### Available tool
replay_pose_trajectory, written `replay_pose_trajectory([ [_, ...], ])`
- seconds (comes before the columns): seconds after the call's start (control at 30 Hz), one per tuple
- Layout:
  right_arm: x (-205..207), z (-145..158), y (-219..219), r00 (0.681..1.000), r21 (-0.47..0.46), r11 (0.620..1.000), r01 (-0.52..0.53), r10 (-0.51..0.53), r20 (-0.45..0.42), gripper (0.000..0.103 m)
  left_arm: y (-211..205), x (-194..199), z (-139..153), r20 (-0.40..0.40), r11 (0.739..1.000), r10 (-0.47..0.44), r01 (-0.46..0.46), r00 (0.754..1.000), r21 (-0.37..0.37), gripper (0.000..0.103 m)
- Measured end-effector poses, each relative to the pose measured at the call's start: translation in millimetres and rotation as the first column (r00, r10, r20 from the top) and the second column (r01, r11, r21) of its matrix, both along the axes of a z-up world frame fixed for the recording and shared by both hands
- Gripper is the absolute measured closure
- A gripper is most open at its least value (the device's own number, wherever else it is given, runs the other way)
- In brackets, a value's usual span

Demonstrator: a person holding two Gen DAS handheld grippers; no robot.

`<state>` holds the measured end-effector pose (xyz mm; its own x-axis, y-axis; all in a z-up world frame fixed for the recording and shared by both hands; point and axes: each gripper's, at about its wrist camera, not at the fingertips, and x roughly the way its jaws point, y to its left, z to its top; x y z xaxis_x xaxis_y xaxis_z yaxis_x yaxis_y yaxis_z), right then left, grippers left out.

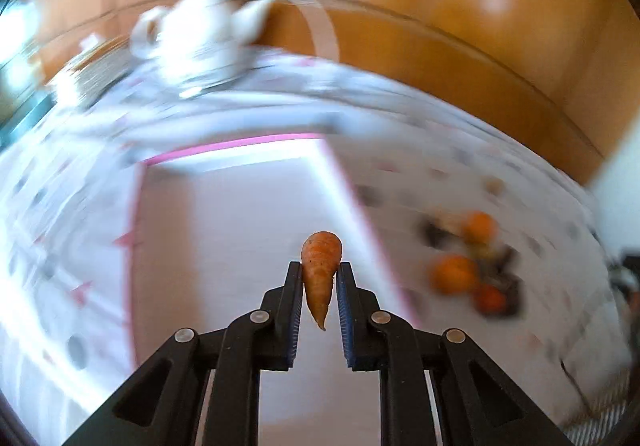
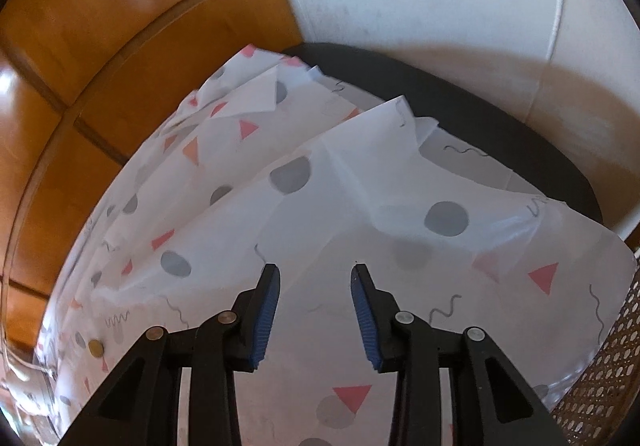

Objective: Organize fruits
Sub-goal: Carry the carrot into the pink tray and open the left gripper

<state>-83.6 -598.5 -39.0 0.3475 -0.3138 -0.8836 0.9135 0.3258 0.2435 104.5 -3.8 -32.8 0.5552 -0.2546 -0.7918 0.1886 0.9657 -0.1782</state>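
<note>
My left gripper (image 1: 319, 270) is shut on a small orange carrot (image 1: 321, 270), thick end forward, held above a white board with a pink rim (image 1: 240, 205). To the right on the patterned tablecloth lie three blurred orange fruits (image 1: 454, 273) among dark bits. My right gripper (image 2: 315, 273) is open and empty over the patterned cloth (image 2: 360, 205), near the table's corner.
A white teapot (image 1: 200, 29) stands on a glass tray at the far left of the table. Wooden panelling (image 1: 480, 5) lies behind. In the right wrist view a white wall (image 2: 440, 5), a dark chair seat (image 2: 480, 117) and woven cane (image 2: 600, 366) border the table.
</note>
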Motion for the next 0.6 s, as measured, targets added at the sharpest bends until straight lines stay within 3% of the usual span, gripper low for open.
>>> replay_pose_trajectory([
  [0.13,22,-8,12,0.991,0.03,0.991,-0.132,0.133,-0.032,0.066,27,15,-15,-0.018,0.99,0.127,-0.126,0.992,0.069,0.086],
  [0.27,35,-3,24,0.974,-0.029,0.976,-0.216,0.213,-0.073,0.066,39,15,-26,-0.03,0.98,0.182,-0.179,0.983,0.086,0.083],
  [0.43,35,-7,23,0.972,-0.011,0.974,-0.226,0.224,-0.072,0.066,38,-1,-25,-0.04,0.98,0.189,-0.185,0.981,0.074,0.058],
  [0.57,38,-8,27,0.964,-0.002,0.967,-0.256,0.256,-0.073,0.066,37,-22,-19,-0.032,0.979,0.195,-0.193,0.98,0.066,0.052],
  [0.6,39,-9,29,0.96,0.002,0.963,-0.27,0.27,-0.072,0.066,36,-25,-18,-0.025,0.979,0.194,-0.192,0.981,0.067,0.047],
])
